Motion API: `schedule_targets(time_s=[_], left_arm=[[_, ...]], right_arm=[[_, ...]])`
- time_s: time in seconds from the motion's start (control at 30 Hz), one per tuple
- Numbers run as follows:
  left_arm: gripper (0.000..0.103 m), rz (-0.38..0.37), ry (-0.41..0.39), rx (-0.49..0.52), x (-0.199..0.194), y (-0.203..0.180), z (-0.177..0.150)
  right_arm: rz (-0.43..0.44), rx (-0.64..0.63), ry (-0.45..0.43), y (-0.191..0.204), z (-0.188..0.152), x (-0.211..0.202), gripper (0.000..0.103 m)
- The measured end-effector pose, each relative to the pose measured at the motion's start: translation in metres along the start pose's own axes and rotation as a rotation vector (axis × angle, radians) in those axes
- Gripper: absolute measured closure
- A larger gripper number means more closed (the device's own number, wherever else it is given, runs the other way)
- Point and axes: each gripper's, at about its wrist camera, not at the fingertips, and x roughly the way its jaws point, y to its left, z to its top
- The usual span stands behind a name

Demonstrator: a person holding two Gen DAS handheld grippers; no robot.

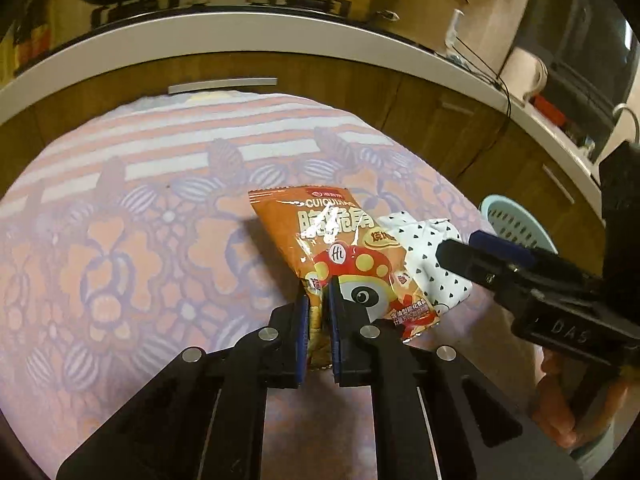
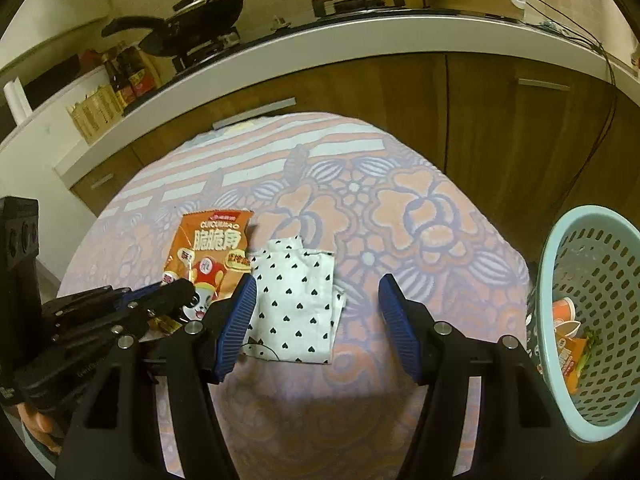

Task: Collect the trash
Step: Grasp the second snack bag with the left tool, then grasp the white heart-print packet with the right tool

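Two grippers work over a table covered by a flowered cloth [image 2: 420, 208]. Farthest left lies the orange snack bag [image 1: 340, 248], flat on the cloth with its printed face up. The left gripper [image 1: 319, 304] has its jaws nearly closed, with only a narrow gap between the blue pads, and the near edge of the snack bag is pinched in that gap. In the right wrist view this gripper [image 2: 176, 292] reaches in from the left and covers the lower corner of the bag.

Just right of the snack bag, touching its edge, lies a white packet [image 2: 296, 304] printed with small black hearts, also flat on the cloth. The right gripper [image 2: 318, 312] has its jaws spread wide and holds nothing; its left finger is over the left edge of the white packet, and its right finger is over bare cloth. In the left wrist view one fingertip is over the packet.

At the far right, past the table edge, stands a light blue perforated basket [image 2: 600, 248] containing several orange wrappers [image 2: 570, 344].
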Motion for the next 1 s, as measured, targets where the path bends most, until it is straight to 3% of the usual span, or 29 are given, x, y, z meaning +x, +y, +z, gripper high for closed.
schedule_targets(time_s=[0.27, 0.4, 0.5, 0.67, 0.7, 0.8, 1.0], left_arm=[[0.099, -0.021, -0.074, -0.112, -0.037, 0.026, -0.005], [0.099, -0.02, -0.095, -0.185, -0.045, 0.05, -0.011], [0.099, -0.035, -0.104, -0.23, -0.045, 0.062, -0.014], [0.099, -0.044, -0.124, -0.235, -0.047, 0.063, -0.014], [0.099, -0.044, -0.127, -0.231, -0.048, 0.062, -0.015], [0.099, -0.054, -0.131, -0.227, -0.049, 0.061, -0.014], [0.099, -0.077, -0.135, -0.211, -0.053, 0.05, -0.012]], right_arm=[[-0.005, -0.039, 0.041, 0.008, 0.0, 0.008, 0.043], [-0.011, -0.095, 0.088, 0.023, -0.001, 0.018, 0.023], [0.007, -0.132, 0.109, 0.041, -0.003, 0.025, 0.017], [-0.128, -0.221, 0.122, 0.061, -0.006, 0.036, 0.018], [-0.136, -0.227, 0.118, 0.062, -0.008, 0.035, 0.025], [-0.123, -0.239, 0.101, 0.062, -0.009, 0.03, 0.073], [-0.076, -0.183, 0.049, 0.049, -0.006, 0.012, 0.075]])
